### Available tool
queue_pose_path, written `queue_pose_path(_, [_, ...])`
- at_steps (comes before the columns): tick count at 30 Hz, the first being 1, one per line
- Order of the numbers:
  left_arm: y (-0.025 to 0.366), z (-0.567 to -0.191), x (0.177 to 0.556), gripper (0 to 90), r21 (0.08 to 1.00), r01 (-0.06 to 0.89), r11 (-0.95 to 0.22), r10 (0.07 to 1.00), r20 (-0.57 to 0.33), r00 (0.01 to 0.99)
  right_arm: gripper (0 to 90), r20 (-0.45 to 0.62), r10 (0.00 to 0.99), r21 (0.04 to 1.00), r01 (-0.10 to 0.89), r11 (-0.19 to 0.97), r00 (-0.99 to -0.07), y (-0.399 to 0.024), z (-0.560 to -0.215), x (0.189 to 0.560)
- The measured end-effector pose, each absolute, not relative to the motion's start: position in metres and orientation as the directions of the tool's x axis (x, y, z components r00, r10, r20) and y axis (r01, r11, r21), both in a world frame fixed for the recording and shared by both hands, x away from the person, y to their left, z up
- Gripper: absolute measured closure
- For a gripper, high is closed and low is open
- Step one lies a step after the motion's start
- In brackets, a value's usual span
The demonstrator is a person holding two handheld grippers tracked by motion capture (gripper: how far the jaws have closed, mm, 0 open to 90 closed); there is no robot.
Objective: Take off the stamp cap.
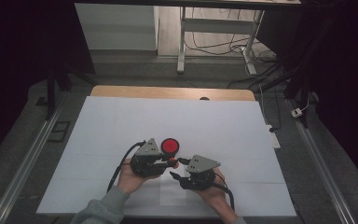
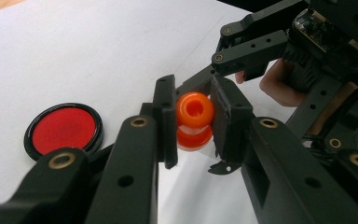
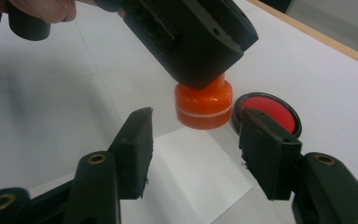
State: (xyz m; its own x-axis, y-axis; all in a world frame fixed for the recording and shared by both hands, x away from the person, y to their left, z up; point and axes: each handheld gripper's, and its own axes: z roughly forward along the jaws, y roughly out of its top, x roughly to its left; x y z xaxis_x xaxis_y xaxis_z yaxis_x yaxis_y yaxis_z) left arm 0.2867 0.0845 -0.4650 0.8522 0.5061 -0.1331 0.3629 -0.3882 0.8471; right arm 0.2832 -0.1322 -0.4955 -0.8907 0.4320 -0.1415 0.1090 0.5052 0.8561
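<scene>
**Left tongs grip an orange piece while the right tongs stand open beside it**

A white sheet (image 1: 121, 126) covers the wooden table (image 1: 168, 91) almost to its far edge, and a smaller white paper (image 3: 200, 172) lies on it at the near middle. The person's two hands come in from the near side. The left gripper (image 2: 195, 122) sits left of centre, its jaws clamped on a small orange piece (image 2: 195, 119) with a hollow top and a wider base; the pads press on its narrow upper part from both sides. In the right gripper view that orange piece (image 3: 204, 106) hangs just above the sheet, at the far edge of the smaller paper. The right gripper (image 3: 193, 149) is just right of it and nearer, its jaws partly apart and holding nothing; the orange piece lies beyond their tips, not between them. A round black-rimmed red disc (image 1: 170, 146) lies flat on the sheet just beyond the left gripper, near the orange piece.
</scene>
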Motion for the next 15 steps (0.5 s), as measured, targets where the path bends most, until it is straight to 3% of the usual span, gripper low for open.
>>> queue_pose_path(15, [0.0837,-0.4656,0.2872,72.1,0.846,0.363,-0.391,0.503,-0.133,0.854,57.8,-0.145,0.443,0.855,0.113,0.506,-0.885,-0.1300,-0.4956,0.2831])
